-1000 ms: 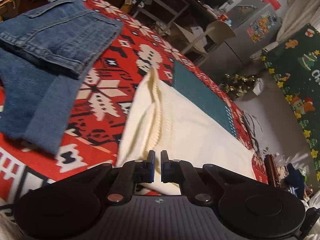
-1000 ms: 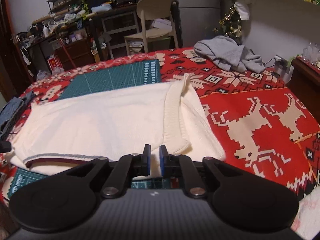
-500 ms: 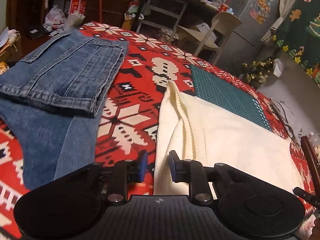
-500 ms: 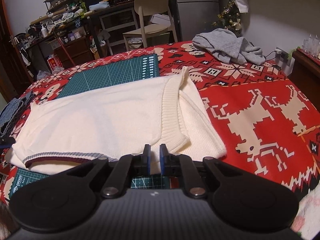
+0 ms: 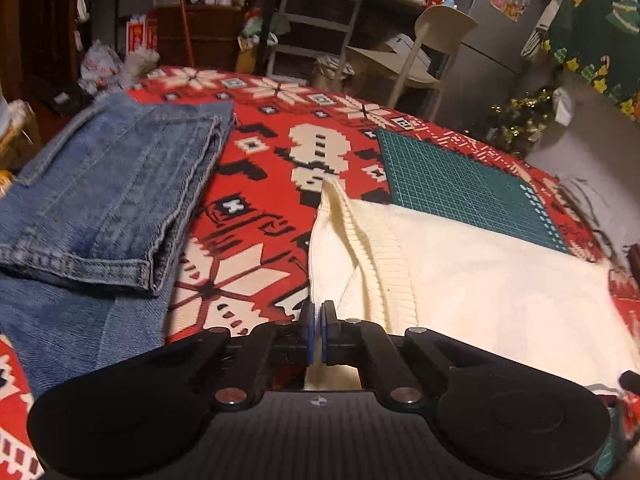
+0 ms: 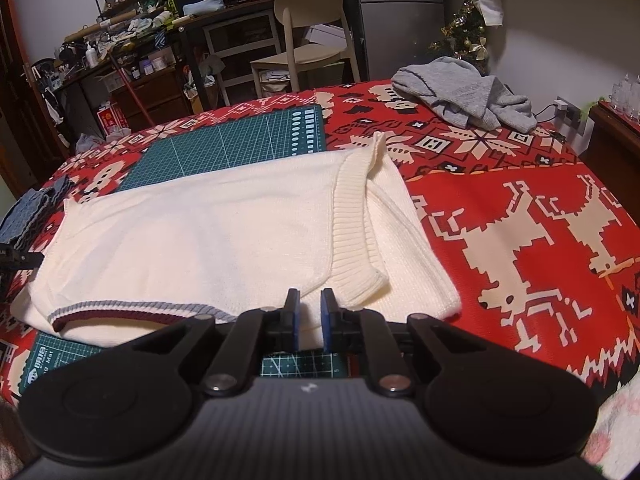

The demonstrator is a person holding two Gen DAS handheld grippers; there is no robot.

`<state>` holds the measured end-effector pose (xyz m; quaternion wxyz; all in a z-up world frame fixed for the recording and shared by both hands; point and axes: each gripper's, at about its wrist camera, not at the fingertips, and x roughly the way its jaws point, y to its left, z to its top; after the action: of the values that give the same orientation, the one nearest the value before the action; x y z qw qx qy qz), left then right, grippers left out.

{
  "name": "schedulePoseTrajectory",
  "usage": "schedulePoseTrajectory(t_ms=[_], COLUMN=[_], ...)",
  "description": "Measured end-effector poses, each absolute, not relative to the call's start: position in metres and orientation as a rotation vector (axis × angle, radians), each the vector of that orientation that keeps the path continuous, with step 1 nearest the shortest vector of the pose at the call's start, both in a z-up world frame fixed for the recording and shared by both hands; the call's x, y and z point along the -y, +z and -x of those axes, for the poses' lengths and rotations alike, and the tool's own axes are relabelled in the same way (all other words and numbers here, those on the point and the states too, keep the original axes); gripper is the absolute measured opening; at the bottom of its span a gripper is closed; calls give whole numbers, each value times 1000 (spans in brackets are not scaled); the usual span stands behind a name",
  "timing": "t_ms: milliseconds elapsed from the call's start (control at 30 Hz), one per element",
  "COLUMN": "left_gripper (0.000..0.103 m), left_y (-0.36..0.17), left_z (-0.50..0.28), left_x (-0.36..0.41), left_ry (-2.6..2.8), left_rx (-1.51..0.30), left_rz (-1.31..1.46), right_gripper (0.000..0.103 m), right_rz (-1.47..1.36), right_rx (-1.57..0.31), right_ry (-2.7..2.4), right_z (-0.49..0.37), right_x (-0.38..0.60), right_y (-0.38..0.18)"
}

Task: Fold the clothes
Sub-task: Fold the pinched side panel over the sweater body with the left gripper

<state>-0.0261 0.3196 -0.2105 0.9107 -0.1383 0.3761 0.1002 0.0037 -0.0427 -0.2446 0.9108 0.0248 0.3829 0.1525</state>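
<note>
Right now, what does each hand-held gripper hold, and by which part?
Both pinch the cream sweater: left hand-held gripper its side edge, right hand-held gripper its near edge.

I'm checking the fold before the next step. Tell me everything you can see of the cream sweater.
The cream sweater is a soft knit with wide ribbed bands and a grey-and-maroon striped trim along its near edge. It lies flat, both sides folded inward, partly on the green cutting mat and partly on the red patterned blanket. The left gripper is shut on its near corner; the right gripper pinches its near edge.
</note>
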Motion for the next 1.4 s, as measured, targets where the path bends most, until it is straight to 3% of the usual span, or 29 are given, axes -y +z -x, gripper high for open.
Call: schedulePoseTrajectory(t_ms=[300, 367, 467, 800, 967, 1133, 1400], left_gripper=[3, 3, 3, 3, 3, 3, 17], left_y=[-140, -133, -129, -167, -213, -212, -193], left_z=[29, 21, 7, -40, -55, -53, -38], left_x=[-262, -250, -228, -153, -139, -145, -141], left_ry=[46, -1, -66, -190, -136, -145, -186], left_rx=[-630, -623, -627, -764, -884, -900, -873], left_rz=[236, 253, 279, 285, 267, 331, 327], right_gripper=[12, 19, 19, 19, 19, 19, 26], right_rz=[-76, -87, -101, -142, -139, -136, -121], right_rx=[-765, -752, -732, -712, -714, -727, -726], right_ry=[347, 350, 352, 345, 361, 370, 391], right_z=[-6, -5, -3, -2, 1, 1, 2], right_x=[44, 48, 53, 65, 61, 56, 46], right_y=[-233, -230, -225, -219, -220, -222, -219])
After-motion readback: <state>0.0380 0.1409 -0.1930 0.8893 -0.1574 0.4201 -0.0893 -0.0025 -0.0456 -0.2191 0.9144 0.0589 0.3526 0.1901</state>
